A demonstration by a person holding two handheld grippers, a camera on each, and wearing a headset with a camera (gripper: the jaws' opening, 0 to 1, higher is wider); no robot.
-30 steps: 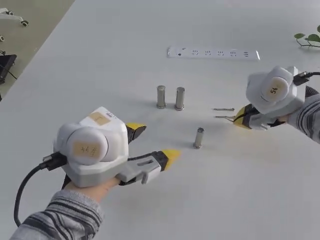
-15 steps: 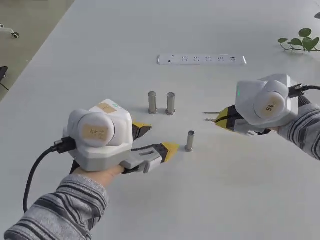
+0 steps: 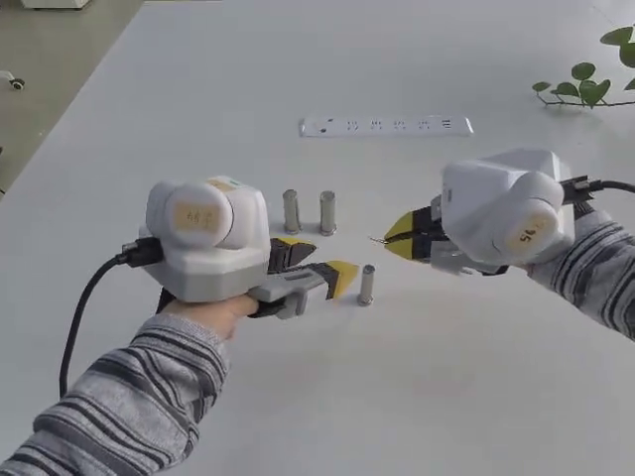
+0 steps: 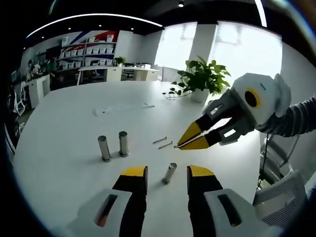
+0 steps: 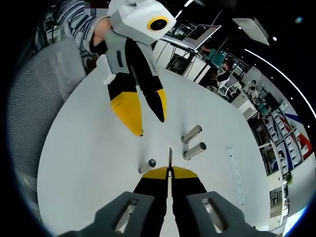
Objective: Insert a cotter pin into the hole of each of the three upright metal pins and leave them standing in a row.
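On the white desk [image 3: 198, 89] we count three metal pins, all upright: a pair just beside each other, the left pin [image 3: 291, 210] and the right pin [image 3: 327, 212], and a lone pin [image 3: 366, 285] nearer us, apart from that pair. We count three cotter pins. The held cotter pin [image 5: 170, 165] is pinched in the right claw [image 3: 397, 239], whose jaws are closed tight on it, its tip poking out in the air above the desk. In the left gripper view the far loose cotter pin [image 4: 159, 140] and the near loose cotter pin [image 4: 166, 144] lie side by side on the desk beyond the lone pin. The left claw [image 3: 323, 265] stands wide and holds nothing, its tips just beside the lone pin. We see one power strip [image 3: 386, 126] and one plant [image 3: 585, 87]. Each gripper body bears one sticker [image 3: 526, 234] with handwritten marks that we cannot read.
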